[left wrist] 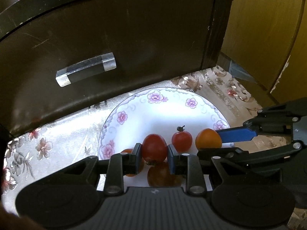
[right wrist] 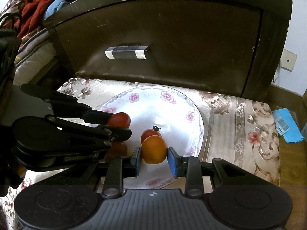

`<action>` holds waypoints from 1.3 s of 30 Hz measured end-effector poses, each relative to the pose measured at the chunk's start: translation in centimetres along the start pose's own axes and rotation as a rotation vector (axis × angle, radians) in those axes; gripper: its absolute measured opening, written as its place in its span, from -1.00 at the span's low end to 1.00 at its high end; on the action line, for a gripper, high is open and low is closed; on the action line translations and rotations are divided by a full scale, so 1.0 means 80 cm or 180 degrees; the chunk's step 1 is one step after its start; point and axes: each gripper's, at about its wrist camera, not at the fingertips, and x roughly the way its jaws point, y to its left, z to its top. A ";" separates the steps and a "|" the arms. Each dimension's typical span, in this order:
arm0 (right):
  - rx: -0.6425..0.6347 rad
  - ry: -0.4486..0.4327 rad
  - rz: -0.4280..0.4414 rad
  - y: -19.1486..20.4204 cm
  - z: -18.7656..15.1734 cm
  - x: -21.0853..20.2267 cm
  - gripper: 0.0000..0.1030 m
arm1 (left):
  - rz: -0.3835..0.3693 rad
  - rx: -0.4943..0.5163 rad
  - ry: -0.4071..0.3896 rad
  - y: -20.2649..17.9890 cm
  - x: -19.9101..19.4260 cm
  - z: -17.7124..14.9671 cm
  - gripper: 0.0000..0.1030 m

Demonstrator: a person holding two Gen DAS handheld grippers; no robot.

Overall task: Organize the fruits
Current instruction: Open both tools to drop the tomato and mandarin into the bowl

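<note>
Both grippers work over one floral plate. We count two red tomatoes and two orange ones. Our left gripper clamps a red tomato; our right gripper brackets an orange tomato, its right pad apart. A stemmed red tomato lies between them.

The left gripper bears pale embossed lettering, apparently "GenRobot.AI". It is faint. No other text reads.

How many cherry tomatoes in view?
4: red tomato in left gripper; orange tomato between right gripper's fingers; stemmed red tomato on the floral plate; second orange tomato behind left gripper. More may be hidden.
</note>
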 end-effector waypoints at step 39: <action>0.0036 -0.0147 -0.0033 0.004 0.001 -0.018 -0.36 | 0.0088 -0.0149 -0.0170 0.012 -0.035 0.003 -0.29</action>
